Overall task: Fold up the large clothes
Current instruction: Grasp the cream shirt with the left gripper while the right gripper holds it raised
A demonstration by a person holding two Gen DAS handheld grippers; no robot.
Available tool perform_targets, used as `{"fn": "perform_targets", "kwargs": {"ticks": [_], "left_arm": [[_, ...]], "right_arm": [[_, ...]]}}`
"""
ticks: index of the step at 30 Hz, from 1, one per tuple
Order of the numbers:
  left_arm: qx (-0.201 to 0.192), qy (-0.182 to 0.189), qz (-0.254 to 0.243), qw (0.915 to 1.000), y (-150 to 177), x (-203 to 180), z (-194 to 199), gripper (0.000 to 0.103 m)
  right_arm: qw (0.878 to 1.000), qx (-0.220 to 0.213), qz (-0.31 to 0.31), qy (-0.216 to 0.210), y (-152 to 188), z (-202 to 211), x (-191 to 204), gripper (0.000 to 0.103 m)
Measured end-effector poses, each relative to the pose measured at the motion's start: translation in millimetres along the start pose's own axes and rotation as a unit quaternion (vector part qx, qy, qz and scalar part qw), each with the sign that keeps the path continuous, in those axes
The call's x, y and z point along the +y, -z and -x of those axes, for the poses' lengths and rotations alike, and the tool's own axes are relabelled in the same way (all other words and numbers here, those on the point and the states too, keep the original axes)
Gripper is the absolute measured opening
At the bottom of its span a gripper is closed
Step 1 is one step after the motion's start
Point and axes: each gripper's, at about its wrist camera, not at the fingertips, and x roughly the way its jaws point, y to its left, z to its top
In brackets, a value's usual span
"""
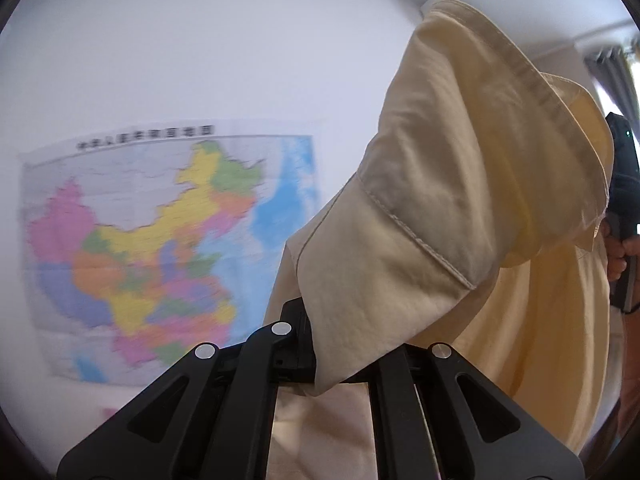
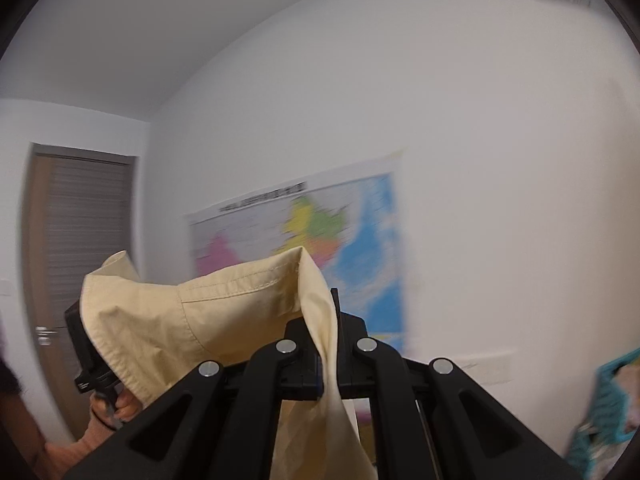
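While the pale yellow garment (image 1: 460, 208) is raised before the wall map (image 1: 160, 248), it is clamped by left gripper (image 1: 320, 340) and right gripper (image 2: 330, 344).

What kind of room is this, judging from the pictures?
Probably a room in a home: a wall map, a brown door, curtains. Both grippers hold a yellow garment.

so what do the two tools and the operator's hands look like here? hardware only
Both alike: the left tool and right tool are matte black plastic, angular linkage arms with triangular cutouts and round silver pivot pins. From the right wrist view, the other unit shows a black boxy body with small white lettering, gripped by a bare hand. No sleeve or cable clearly visible.
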Motion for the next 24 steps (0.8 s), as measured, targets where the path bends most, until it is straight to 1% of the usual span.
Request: {"fn": "perform_targets", "kwargs": {"ticks": [1, 4, 5, 8, 10, 12, 13, 14, 15, 16, 17, 19, 20, 21, 22, 23, 24], "left_arm": [[0.009, -0.006, -0.002, 0.9999, -3, 5, 6, 0.004], [0.034, -0.012, 0.001, 0.9994, -2, 17, 41, 0.003], [0.036, -0.008, -0.003, 0.9993, -12, 18, 68, 0.004], [0.032, 0.014, 0.004, 0.9994, -18, 17, 110, 0.003], [0.030, 0.021, 0.009, 0.9993, -23, 16, 123, 0.003], [0.026, 0.022, 0.005, 0.9994, -24, 16, 132, 0.004], [0.025, 0.020, 0.004, 0.9995, -16, 4, 162, 0.004], [0.031, 0.017, 0.005, 0.9994, -14, 7, 154, 0.004], [0.039, 0.017, 0.010, 0.9990, -10, 2, 162, 0.004], [0.062, 0.020, 0.028, 0.9975, -4, 10, 143, 0.004], [0.084, 0.024, 0.043, 0.9953, 3, 15, 132, 0.004], [0.133, 0.029, 0.075, 0.9879, 24, 32, 93, 0.004], [0.171, 0.020, 0.092, 0.9809, 43, 42, 63, 0.004], [0.203, 0.013, 0.103, 0.9736, 63, 50, 38, 0.004], [0.228, 0.007, 0.112, 0.9671, 82, 57, 16, 0.004], [0.256, -0.012, 0.118, 0.9595, 103, 67, -10, 0.003], [0.274, -0.024, 0.123, 0.9536, 120, 75, -28, 0.003]], "right_arm": [[1.000, 0.006, -0.003, -0.016, 6, -2, 5, 0.002], [0.998, 0.017, -0.007, -0.054, 14, -4, 22, 0.002], [0.998, 0.017, -0.006, -0.068, 15, -3, 28, 0.002], [0.994, 0.002, -0.006, -0.107, 16, 10, 41, 0.002], [0.993, -0.012, -0.004, -0.119, 15, 17, 46, 0.002], [0.992, -0.021, 0.000, -0.125, 11, 15, 46, 0.002], [0.992, -0.021, -0.002, -0.126, 11, 10, 43, 0.002], [0.992, -0.015, -0.012, -0.127, 13, -1, 36, 0.002], [0.992, -0.006, -0.022, -0.126, 16, -14, 30, 0.003], [0.992, 0.011, -0.037, -0.122, 22, -30, 21, 0.003], [0.991, 0.042, -0.057, -0.113, 33, -58, 6, 0.003], [0.987, 0.092, -0.086, -0.095, 58, -104, -17, 0.003], [0.981, 0.135, -0.109, -0.080, 81, -140, -36, 0.003], [0.977, 0.161, -0.121, -0.068, 97, -162, -47, 0.003], [0.970, 0.190, -0.140, -0.062, 122, -191, -63, 0.003], [0.964, 0.213, -0.155, -0.043, 144, -215, -77, 0.003], [0.960, 0.227, -0.160, -0.027, 158, -230, -85, 0.003]]}}
